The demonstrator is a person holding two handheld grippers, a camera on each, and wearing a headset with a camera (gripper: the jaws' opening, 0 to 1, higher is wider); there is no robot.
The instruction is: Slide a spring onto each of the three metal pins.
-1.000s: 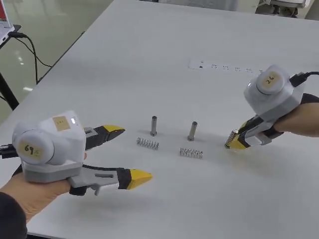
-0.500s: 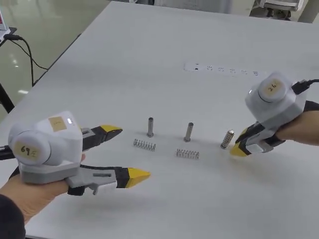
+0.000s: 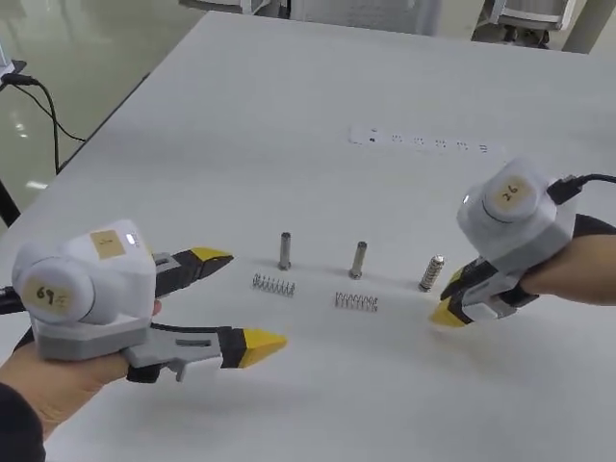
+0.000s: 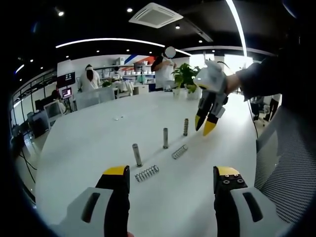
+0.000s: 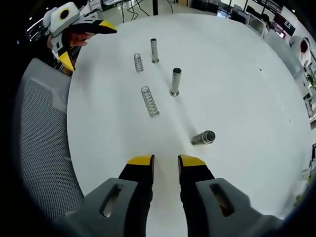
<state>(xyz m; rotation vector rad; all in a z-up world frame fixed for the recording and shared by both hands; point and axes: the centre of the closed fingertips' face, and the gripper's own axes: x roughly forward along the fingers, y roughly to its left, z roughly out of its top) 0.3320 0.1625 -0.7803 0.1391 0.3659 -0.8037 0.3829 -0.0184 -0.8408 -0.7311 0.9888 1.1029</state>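
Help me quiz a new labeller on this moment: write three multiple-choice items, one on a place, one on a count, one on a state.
1. Where do the left loose spring and the middle loose spring lie?
A. Between a hand-held gripper's jaws
B. Flat on the table, each close to a bare pin
C. On the power strip

2. How many pins carry a spring?
A. None
B. One
C. Three

3. How do the jaws of the left hand-held gripper stand?
A. Wide open, empty
B. Shut on a spring
C. Shut on a pin

Answers:
1 B: each spring lies on the white top, one by the left pin, one by the middle pin.
2 B: only the right pin is sleeved in coils.
3 A: a wide gap separates the yellow tips, with nothing between them.
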